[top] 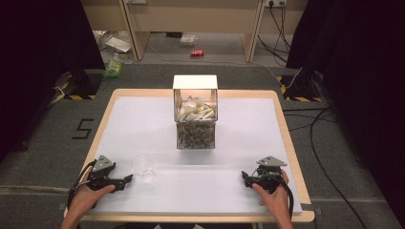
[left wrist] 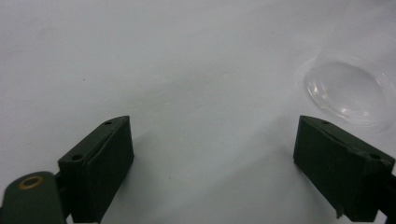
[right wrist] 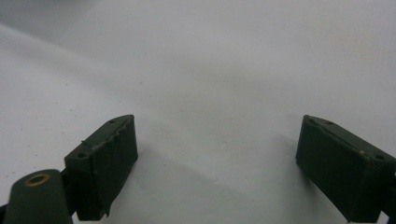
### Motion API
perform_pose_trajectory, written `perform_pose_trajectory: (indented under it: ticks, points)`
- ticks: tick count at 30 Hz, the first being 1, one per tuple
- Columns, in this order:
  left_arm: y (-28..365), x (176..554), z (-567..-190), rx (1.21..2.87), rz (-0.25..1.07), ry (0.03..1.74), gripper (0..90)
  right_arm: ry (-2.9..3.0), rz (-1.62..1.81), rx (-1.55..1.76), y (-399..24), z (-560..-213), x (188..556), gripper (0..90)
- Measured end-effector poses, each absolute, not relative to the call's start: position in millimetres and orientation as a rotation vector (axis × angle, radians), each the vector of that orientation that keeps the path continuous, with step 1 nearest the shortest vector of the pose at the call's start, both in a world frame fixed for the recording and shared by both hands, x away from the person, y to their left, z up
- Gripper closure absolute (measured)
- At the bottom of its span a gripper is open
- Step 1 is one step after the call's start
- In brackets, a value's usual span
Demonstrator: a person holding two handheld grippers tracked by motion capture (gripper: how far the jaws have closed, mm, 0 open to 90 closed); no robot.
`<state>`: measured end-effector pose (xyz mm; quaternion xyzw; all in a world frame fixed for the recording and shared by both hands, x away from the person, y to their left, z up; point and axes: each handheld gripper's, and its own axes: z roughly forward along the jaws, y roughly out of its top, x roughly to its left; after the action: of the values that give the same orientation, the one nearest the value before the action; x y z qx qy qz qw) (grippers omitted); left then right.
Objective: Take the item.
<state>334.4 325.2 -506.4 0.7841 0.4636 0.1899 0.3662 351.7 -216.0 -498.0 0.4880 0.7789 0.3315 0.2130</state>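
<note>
Two grippers rest wide-fingered on the bench (top: 157,200); the clear cup (top: 142,163) stands just right of the left gripper (top: 128,180), well apart from the right gripper (top: 245,178).

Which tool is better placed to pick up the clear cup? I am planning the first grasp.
Left. The left tool lies right beside the clear cup, jaws open, and the cup shows close by in its own view. The right tool rests far across the table.

Red can (top: 197,53) on floor beyond table (top: 239,94).
</note>
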Motion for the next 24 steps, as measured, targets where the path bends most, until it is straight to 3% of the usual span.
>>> perform_pose_trajectory:
  ticks: [13, 24]
  points:
    - [328, 334, -502, 1.995, 0.473, 1.208, 15.2, 2.16, 0.921, 1.352, -216, -498, 352, 13.3]
    - [336, 329, -474, 1.906, 0.505, 1.19, 15.6, 2.16, 0.92, 1.352, -216, -498, 352, 13.3]
